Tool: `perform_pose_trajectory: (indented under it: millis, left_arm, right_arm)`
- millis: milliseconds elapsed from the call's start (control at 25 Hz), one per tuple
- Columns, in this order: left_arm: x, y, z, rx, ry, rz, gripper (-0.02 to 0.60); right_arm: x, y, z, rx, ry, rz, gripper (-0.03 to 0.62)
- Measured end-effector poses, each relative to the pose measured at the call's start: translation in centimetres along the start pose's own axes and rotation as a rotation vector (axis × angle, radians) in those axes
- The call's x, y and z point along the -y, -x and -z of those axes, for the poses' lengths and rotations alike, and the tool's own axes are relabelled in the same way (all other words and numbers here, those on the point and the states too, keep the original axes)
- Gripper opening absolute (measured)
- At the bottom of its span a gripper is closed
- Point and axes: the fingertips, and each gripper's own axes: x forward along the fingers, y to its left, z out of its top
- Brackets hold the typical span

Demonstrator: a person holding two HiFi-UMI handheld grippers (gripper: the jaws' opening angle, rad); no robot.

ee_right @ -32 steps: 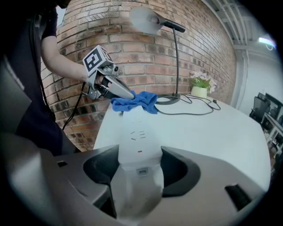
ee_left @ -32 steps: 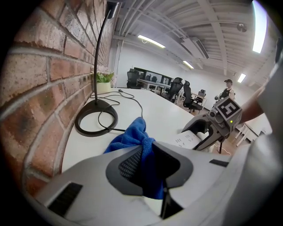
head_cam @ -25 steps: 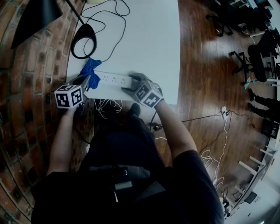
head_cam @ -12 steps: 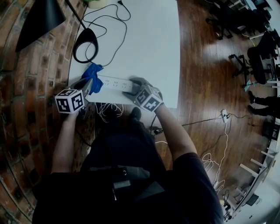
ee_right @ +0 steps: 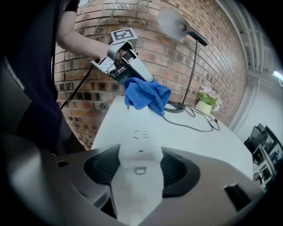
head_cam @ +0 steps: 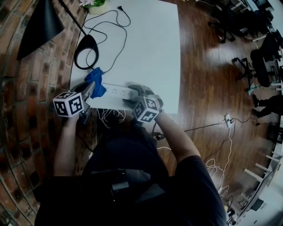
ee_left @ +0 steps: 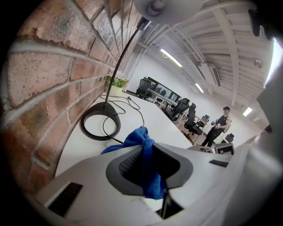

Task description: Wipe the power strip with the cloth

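A long white power strip (head_cam: 116,92) lies near the front edge of the white table (head_cam: 150,48). My right gripper (head_cam: 135,94) is shut on its near end (ee_right: 138,148), a pad on each side, and its jaws have just closed slightly. My left gripper (head_cam: 90,88) is shut on a blue cloth (head_cam: 95,81), which bunches between its pads (ee_left: 143,161). In the right gripper view the left gripper (ee_right: 132,70) holds the cloth (ee_right: 146,96) over the strip's far end and hides it. Whether cloth and strip touch there I cannot tell.
A black desk lamp stands at the table's left, with its ring base (head_cam: 86,46) beyond the cloth and its shade (head_cam: 37,22) above. Black cables (head_cam: 112,31) curl across the table towards a plant pot (head_cam: 95,3). A brick wall (head_cam: 26,101) borders the left side.
My left gripper has lifted with the cloth still in it, staying by the strip's far end. The right gripper has stayed on the strip and rolled a little.
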Motion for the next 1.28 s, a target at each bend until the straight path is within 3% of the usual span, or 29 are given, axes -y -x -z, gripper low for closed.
perform_pose_trajectory:
  millis: [160, 400, 560, 680, 800, 880, 1040, 1200, 1280]
  left_arm:
    - [0.1, -0.2, 0.4, -0.028, -0.037, -0.021, 0.057]
    - [-0.5, -0.2, 0.3, -0.017, -0.119, -0.064, 0.067]
    - [-0.8, -0.4, 0.8, -0.060, -0.182, -0.055, 0.071]
    - [-0.6, -1.2, 1.2, -0.113, -0.277, -0.038, 0.074]
    - [-0.7, -2.4, 2.0, -0.181, -0.426, -0.018, 0.089]
    - [-0.6, -2.7, 2.4, -0.219, -0.477, 0.019, 0.089]
    - [0.2, -2.8, 2.6, -0.274, -0.468, 0.148, 0.108]
    - [1.9, -3.1, 4.3, -0.393, -0.527, 0.304, 0.238]
    - [2.4, -3.4, 5.4, -0.452, -0.568, 0.339, 0.262]
  right_arm:
    - [0.1, -0.2, -0.4, -0.011, 0.085, 0.001, 0.275]
    - [-0.5, -0.6, -0.3, -0.018, 0.119, -0.011, 0.272]
    - [-0.4, -0.7, 0.4, -0.045, 0.152, 0.004, 0.272]
    - [-0.5, -0.5, -0.3, -0.033, 0.228, 0.026, 0.272]
    - [-0.6, -0.5, -0.9, -0.036, 0.316, 0.049, 0.272]
    - [-0.8, -0.6, -0.8, -0.045, 0.332, 0.049, 0.272]
    - [-0.7, -0.5, -0.6, -0.068, 0.379, 0.086, 0.270]
    - [-0.4, -0.6, -0.3, -0.097, 0.440, 0.127, 0.268]
    - [-0.5, -0.5, -0.3, -0.102, 0.460, 0.141, 0.268]
